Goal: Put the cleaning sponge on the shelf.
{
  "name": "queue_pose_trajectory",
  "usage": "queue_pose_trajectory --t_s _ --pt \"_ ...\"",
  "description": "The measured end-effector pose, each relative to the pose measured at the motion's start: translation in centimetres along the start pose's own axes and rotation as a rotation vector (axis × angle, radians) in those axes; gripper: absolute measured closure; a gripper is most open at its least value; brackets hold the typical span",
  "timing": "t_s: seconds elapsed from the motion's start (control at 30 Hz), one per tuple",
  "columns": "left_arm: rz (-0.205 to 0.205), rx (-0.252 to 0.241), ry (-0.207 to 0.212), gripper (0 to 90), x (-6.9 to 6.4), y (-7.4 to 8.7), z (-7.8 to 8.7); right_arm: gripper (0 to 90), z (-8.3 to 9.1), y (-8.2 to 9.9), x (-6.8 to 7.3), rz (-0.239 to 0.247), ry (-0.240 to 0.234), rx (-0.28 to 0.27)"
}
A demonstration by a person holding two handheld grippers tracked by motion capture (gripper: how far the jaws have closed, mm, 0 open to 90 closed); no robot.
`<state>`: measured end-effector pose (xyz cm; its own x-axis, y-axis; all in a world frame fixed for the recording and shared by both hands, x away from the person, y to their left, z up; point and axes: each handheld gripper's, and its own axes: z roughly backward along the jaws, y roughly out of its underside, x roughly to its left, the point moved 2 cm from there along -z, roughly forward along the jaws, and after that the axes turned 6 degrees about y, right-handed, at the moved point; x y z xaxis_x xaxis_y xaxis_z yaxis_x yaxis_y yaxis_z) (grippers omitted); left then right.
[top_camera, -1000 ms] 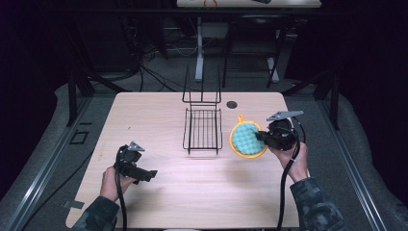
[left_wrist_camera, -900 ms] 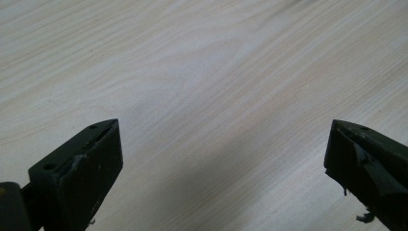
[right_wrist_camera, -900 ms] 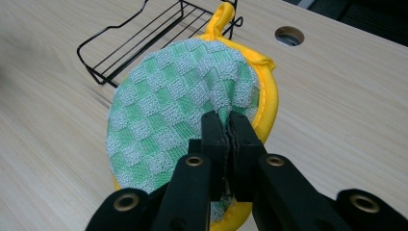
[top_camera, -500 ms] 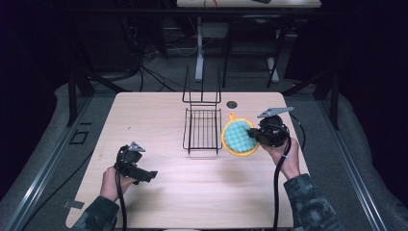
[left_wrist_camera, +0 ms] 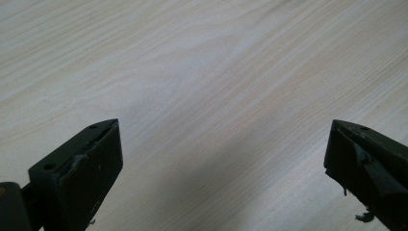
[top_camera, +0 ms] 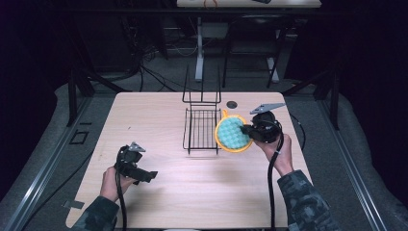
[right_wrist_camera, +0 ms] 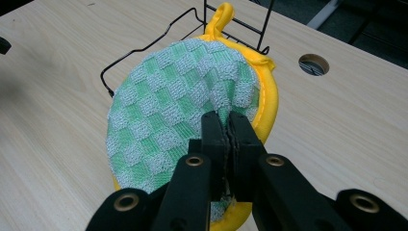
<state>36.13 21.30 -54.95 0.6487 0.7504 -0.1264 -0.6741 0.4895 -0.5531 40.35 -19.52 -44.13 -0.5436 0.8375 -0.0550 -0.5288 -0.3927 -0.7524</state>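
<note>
A round pot holder (top_camera: 233,134) (right_wrist_camera: 183,125), green checked cloth with a yellow rim and a yellow loop, hangs in the air just right of a black wire rack (top_camera: 202,127) (right_wrist_camera: 144,48). My right gripper (top_camera: 249,130) (right_wrist_camera: 228,126) is shut on its cloth edge, jaws pressed together on the fabric. My left gripper (top_camera: 144,175) (left_wrist_camera: 223,144) hovers low over the bare wooden table (top_camera: 159,110) (left_wrist_camera: 202,72) at the near left, jaws wide open with nothing between them.
A round cable hole (top_camera: 232,104) (right_wrist_camera: 313,64) sits in the table behind the rack. The rack's tall wire back stands at its far end. Dark floor, table legs and cables lie beyond the far edge.
My right gripper has carried the pot holder leftward, up to the rack's right side. The left gripper has stayed put.
</note>
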Motion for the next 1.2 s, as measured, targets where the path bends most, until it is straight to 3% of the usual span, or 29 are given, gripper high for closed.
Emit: queue_pose_trajectory --t_s 0.37,1.2 --pt "0.002 -0.002 0.009 0.0 0.1 0.0 0.1 87.4 -1.4 -0.6 1.0 0.016 0.001 0.003" --pt "-0.003 0.006 0.019 0.1 0.1 0.0 0.0 87.4 -4.7 -1.6 3.0 -0.006 -0.003 -0.032"
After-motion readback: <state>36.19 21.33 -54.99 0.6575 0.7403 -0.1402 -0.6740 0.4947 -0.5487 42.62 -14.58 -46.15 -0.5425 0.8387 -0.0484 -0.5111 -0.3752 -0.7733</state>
